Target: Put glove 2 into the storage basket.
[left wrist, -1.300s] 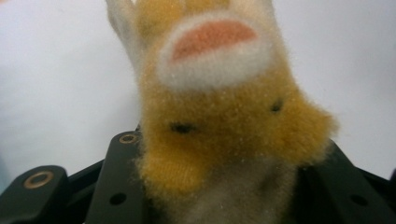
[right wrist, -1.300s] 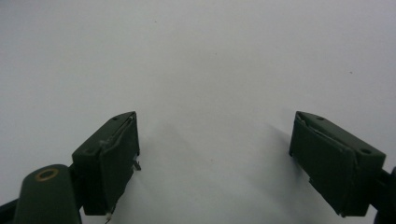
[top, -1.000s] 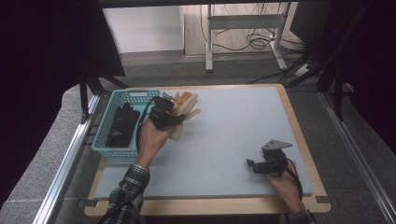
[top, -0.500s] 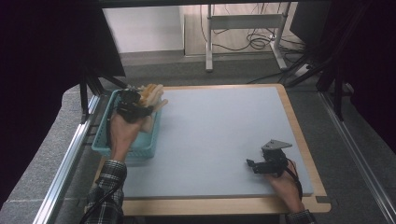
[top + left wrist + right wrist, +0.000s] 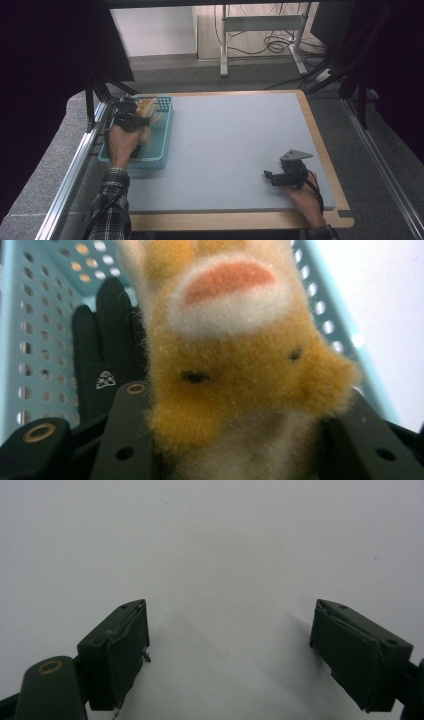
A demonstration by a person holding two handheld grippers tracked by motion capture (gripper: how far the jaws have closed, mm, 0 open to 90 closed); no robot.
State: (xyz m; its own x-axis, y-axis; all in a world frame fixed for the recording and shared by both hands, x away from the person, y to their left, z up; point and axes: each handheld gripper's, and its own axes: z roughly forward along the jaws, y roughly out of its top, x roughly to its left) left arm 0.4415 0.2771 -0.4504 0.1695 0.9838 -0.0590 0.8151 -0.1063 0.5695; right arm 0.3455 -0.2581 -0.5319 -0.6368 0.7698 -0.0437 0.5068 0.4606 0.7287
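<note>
In the left gripper view, the left gripper's [image 5: 235,450] jaws are clamped on a tan plush toy [image 5: 235,365], its fur bulging between the two black pads at the bottom of the frame. One toy is held. At 9 o'clock of it lies one black glove [image 5: 102,355] with a small white logo, on the floor of the pale blue basket [image 5: 30,340], whose perforated walls rise on both sides.

The high view gives what that close view cannot: the left gripper [image 5: 131,116] and the plush toy [image 5: 148,111] hang over the one basket [image 5: 161,131], which sits at the worktop's [image 5: 230,145] 9 o'clock edge. The glove is hidden there under the hand.

In the right gripper view, the right gripper's [image 5: 230,645] jaws stand wide apart with nothing between them, just bare pale worktop [image 5: 225,545]. The high view places the right gripper [image 5: 286,176] at about 5 o'clock on the worktop, well apart from the basket, with the person's hand behind it.
</note>
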